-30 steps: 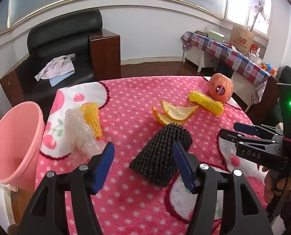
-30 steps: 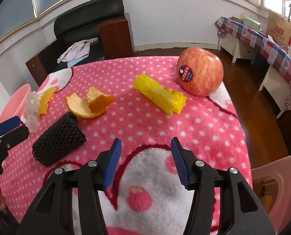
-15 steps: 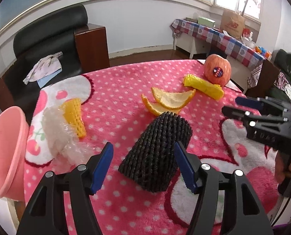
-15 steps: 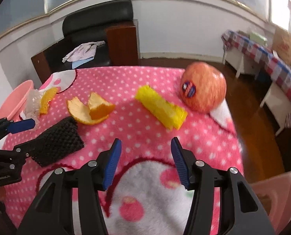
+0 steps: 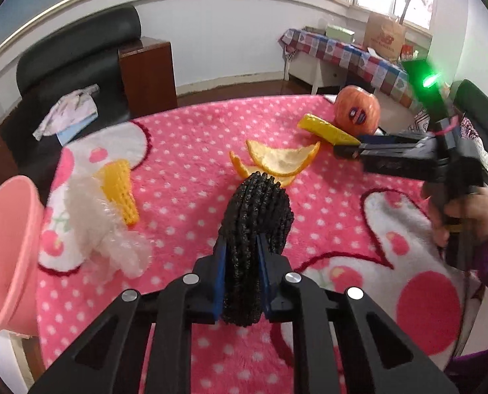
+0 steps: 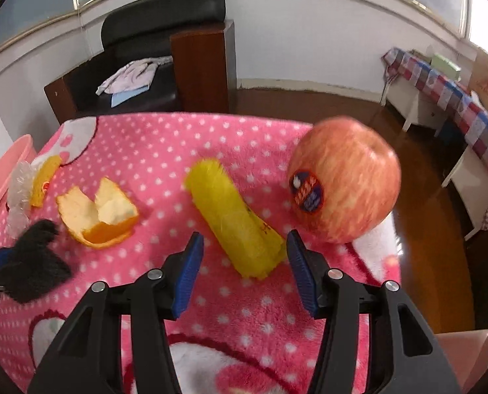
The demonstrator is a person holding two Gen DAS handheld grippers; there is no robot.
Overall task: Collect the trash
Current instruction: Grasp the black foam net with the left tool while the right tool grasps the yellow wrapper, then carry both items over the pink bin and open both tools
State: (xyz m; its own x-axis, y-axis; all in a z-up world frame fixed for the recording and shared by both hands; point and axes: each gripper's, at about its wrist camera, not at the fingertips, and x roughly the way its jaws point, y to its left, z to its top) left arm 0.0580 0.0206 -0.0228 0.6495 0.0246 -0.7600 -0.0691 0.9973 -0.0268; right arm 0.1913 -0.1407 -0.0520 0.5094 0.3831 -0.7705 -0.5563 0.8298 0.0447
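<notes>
Left to right on the pink dotted cloth: pink bin at the left table edge, clear plastic wad touching a small yellow net, then black foam net. Left gripper jaws closing, pads squeezing that black net. Orange peel just behind it. Right gripper closing, pads not touching the yellow foam sleeve, whose near end lies between them. Apple just right of the sleeve, near the right finger.
</notes>
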